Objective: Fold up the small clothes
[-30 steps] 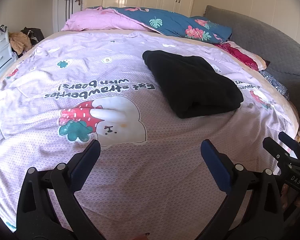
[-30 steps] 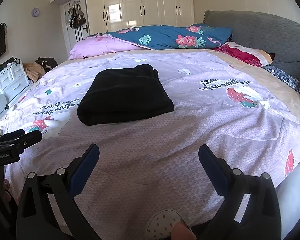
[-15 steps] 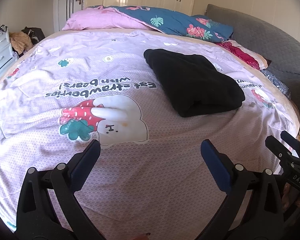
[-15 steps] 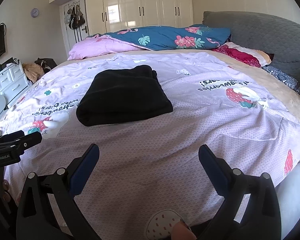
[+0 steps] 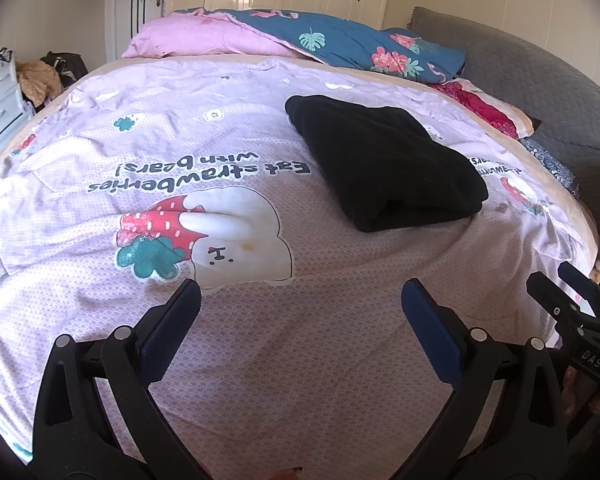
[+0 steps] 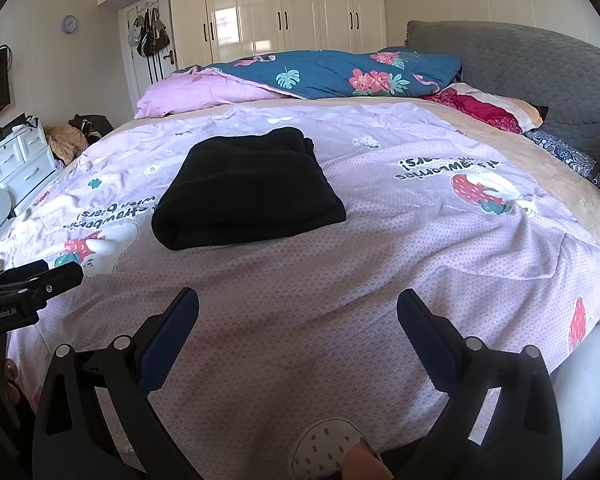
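**Both tools spread above the bed, black garment folded ahead**

Left tool (image 5: pixel 300 300) hangs over the near part of the bed with its blue-padded fingers (image 5: pixel 172 320) spread wide, nothing between them. The right tool (image 6: pixel 298 304) is held the same way, its fingers (image 6: pixel 424 324) wide apart and empty over the lilac bedspread (image 6: pixel 380 272). Each tool shows at the edge of the other's view: the right one at the lower right of the left wrist view, the left one at the lower left of the right wrist view.

The folded black garment (image 5: pixel 384 160) lies flat on the bedspread, well apart from both tools, toward the middle of the bed. From the left wrist it sits ahead and to the right, just beside the printed words "Eat strawberries with bears!" (image 5: pixel 204 168); from the right wrist it sits ahead and slightly left (image 6: pixel 248 196). A printed bear with a strawberry (image 5: pixel 204 232) lies between the left tool and that lettering.

At the far side of the bed are a pink pillow (image 6: pixel 204 94) and a blue floral quilt (image 6: pixel 340 72). A grey padded headboard (image 6: pixel 540 76) stands to the right, with white wardrobes (image 6: pixel 284 8) behind.
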